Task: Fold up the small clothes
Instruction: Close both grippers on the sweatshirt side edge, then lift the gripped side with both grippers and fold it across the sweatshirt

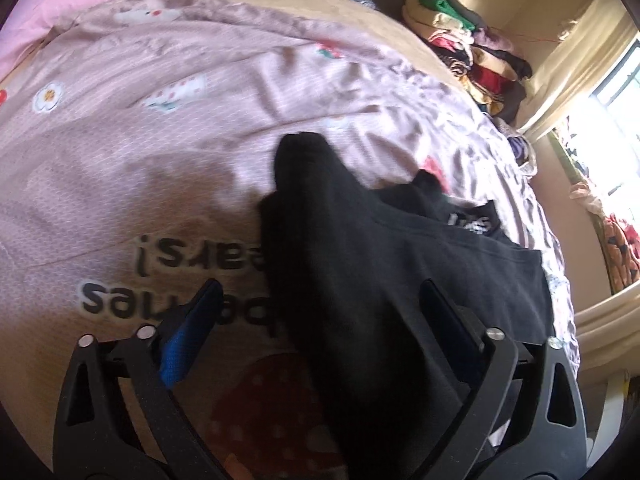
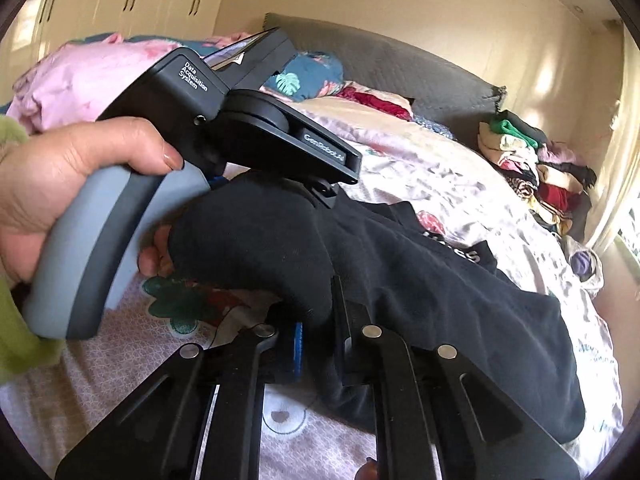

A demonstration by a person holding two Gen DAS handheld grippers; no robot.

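A black garment (image 1: 360, 264) with white lettering lies crumpled on the pink printed bedspread (image 1: 160, 128). My left gripper (image 1: 320, 286) is open wide, its blue-padded left finger (image 1: 188, 340) and right finger (image 1: 452, 320) standing on either side of a raised fold of the cloth. In the right wrist view, my right gripper (image 2: 320, 320) is shut on an edge of the black garment (image 2: 440, 300), lifting it slightly. A hand (image 2: 60, 176) holds the left gripper's grey handle (image 2: 100, 248); its fingertips are hidden behind the bunched cloth.
A stack of folded clothes (image 1: 472, 52) (image 2: 536, 168) sits at the bed's far right corner. Pillows and pink bedding (image 2: 80, 80) lie by the grey headboard (image 2: 400, 64). A bright window (image 1: 608, 112) is on the right, wardrobe doors (image 2: 128, 0) behind.
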